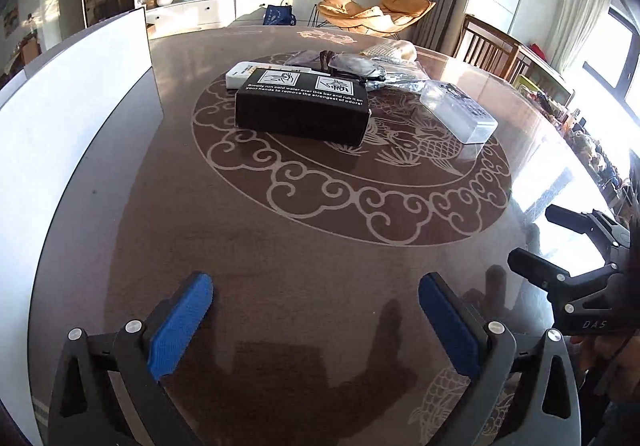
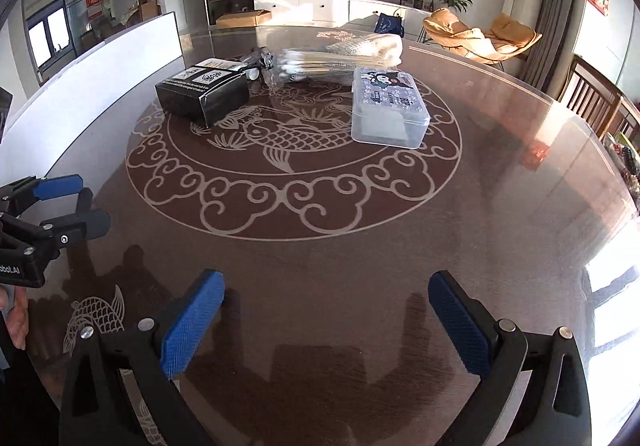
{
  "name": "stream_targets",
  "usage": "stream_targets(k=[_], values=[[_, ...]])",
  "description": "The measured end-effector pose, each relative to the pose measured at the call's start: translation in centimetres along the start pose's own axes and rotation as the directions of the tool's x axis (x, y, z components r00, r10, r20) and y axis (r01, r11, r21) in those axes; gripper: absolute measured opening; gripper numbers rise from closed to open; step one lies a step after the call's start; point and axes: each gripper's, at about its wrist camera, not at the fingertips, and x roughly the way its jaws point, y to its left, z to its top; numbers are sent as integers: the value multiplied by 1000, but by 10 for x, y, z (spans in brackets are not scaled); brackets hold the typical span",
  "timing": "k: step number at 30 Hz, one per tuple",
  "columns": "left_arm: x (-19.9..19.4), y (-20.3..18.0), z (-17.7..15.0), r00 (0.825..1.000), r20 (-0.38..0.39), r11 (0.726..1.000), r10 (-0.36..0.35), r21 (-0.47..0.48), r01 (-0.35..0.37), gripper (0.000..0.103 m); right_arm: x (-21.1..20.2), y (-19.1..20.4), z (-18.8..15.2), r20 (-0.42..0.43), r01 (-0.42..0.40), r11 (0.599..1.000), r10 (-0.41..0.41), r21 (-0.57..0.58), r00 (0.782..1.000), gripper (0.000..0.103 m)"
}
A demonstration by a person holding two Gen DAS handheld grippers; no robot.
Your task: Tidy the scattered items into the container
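Both grippers, left (image 1: 316, 310) and right (image 2: 326, 310), hang wide open and empty over the table (image 1: 280, 246), the black box (image 1: 302, 104) and clear case (image 2: 390, 112) well ahead, so each should approach squarely, jaws straddling before closing.

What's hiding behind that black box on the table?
Behind the black box a white remote-like item pokes out, beside dark glasses in a clear bag. The box covers the white item's near end, so what it is stays unclear.
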Motion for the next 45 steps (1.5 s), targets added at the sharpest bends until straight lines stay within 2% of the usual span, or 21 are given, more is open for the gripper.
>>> stream_targets(k=[4,8,11,45], values=[[3,-4,-1,1000,-5,999,30,14,-30,103,7,8,2,-25,6,1000,-7,-5,1000,102],[4,-8,-3,998,-18,997,63,38,-62,103,9,-1,2,-42,-16,999,18,50,999,103],[8,-14,-3,994,-33,992,108,74,-105,103,9,-4,2,-44,2,997,1,71,999,103],[6,-13,-3,994,-34,992,108,75,-105,103,8,-4,2,-45,3,997,0,71,999,103]])
